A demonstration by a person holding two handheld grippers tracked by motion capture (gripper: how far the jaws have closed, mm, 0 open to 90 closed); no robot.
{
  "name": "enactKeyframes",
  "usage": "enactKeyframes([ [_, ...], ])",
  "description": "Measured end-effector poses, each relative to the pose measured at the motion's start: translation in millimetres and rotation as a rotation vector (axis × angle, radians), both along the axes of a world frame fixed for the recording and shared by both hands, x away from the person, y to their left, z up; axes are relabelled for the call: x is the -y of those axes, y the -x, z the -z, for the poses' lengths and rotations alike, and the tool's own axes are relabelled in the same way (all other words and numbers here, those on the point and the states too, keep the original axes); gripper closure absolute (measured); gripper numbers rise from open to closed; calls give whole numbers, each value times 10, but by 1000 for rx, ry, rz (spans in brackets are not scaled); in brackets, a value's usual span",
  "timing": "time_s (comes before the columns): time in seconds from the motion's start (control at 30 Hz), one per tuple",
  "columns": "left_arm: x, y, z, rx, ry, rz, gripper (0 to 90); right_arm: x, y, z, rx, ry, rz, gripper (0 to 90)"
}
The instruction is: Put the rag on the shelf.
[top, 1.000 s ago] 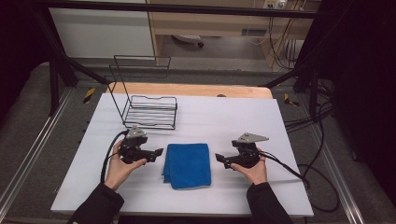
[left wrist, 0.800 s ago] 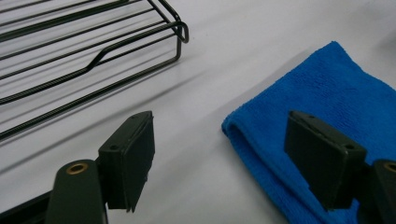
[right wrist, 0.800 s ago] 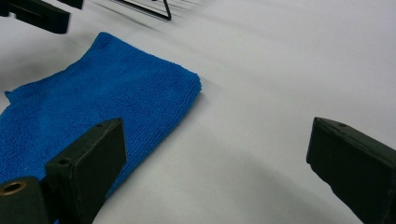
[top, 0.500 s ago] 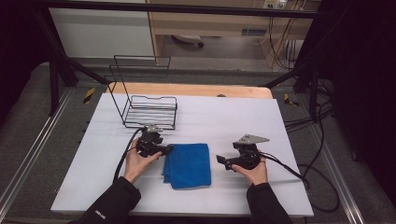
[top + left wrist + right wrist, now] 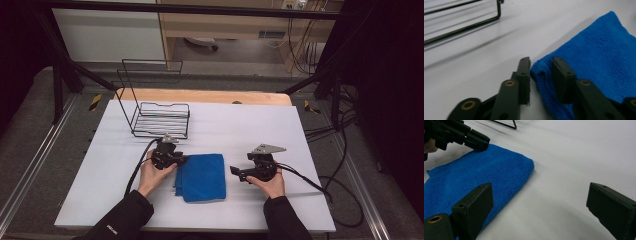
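A folded blue cloth [image 5: 202,177] lies on the white table [image 5: 260,125] between my two hands. My left gripper [image 5: 182,160] sits at the cloth's far left corner. In the left gripper view its jaws [image 5: 540,62] have just been closing, and they pinch a raised fold of the blue cloth [image 5: 599,62] between the pads. The right gripper view shows that left gripper [image 5: 480,143] on the corner of the cloth [image 5: 474,175]. My right gripper [image 5: 236,174] rests open just right of the cloth, with bare table between its wide jaws [image 5: 540,192].
A black wire rack [image 5: 160,120] stands behind the left hand, and its base rods [image 5: 461,27] show in the left gripper view. A wooden board [image 5: 210,96] runs along the table's far edge. Cables trail from both grippers.
My left hand moved right and down to the cloth's far left corner, and its jaws narrowed around the fabric. The right hand kept still.
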State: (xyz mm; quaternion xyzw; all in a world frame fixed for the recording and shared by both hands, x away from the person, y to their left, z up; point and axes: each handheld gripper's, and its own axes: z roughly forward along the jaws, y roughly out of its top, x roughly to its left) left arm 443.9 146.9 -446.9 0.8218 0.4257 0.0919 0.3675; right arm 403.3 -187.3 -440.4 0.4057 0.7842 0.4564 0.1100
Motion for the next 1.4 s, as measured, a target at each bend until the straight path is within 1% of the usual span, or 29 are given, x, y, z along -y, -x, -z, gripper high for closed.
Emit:
enactKeyframes([
  [0.1,14,14,2,-5,6,2,757,3,-7,-10,12,-7,6,84],
  [0.13,16,18,-1,-7,3,5,772,2,-7,-17,10,-12,13,85],
  [0.2,26,28,-2,-4,2,3,793,-4,-24,-24,12,-20,13,86],
  [0.27,33,34,-4,-2,1,3,810,-16,-51,-31,11,-35,25,84],
  [0.33,36,36,0,-3,-1,1,819,-62,-94,-54,15,-9,41,81],
  [0.37,38,37,5,0,-3,0,821,-133,-135,-74,3,-3,49,91],
  [0.4,39,38,9,1,-2,-2,821,-133,-135,-74,3,-3,49,91],
  [0.43,39,43,12,4,-2,-6,821,-173,-153,-76,-2,0,46,91],
  [0.47,41,47,17,8,-1,-1,821,-212,-173,-69,3,13,39,102],
  [0.5,43,53,20,16,-4,0,821,-253,-193,-58,-4,20,35,119],
  [0.53,44,55,22,22,-9,3,821,-293,-216,-48,-17,21,37,138],
  [0.57,46,57,22,26,-13,5,820,-361,-269,-26,-24,19,42,210],
  [0.6,45,56,23,26,-13,7,820,-394,-298,-14,-27,14,40,227],
  [0.63,43,55,24,26,-11,8,820,-427,-318,-4,-34,1,42,269],
  [0.67,43,56,25,25,-8,7,820,-427,-318,-4,-34,1,42,269],
  [0.7,41,55,26,24,-7,9,820,-456,-338,9,-33,3,43,309],
  [0.73,40,55,26,24,-6,10,820,-484,-358,25,-34,12,41,332],
  [0.8,37,54,28,25,-5,11,820,-534,-399,54,-52,40,36,384],
  [0.83,37,53,28,25,-4,12,820,-552,-414,71,-58,44,37,423],
  [0.87,36,52,29,24,-3,12,820,-559,-442,104,-76,53,41,488],
  [0.93,34,51,29,24,-2,14,819,-561,-461,137,-89,74,36,539],
  [0.97,33,51,30,24,-2,15,819,-566,-461,148,-95,75,34,557],
  [1.0,31,50,31,25,-1,16,819,-566,-461,148,-95,75,34,557],
  [1.03,30,50,33,27,1,17,819,-567,-458,148,-94,75,28,598],
  [1.23,24,49,37,25,6,16,817,-565,-463,149,-126,60,-10,764],
  [1.4,21,51,38,28,9,18,817,-568,-454,149,-150,46,-17,842],
])
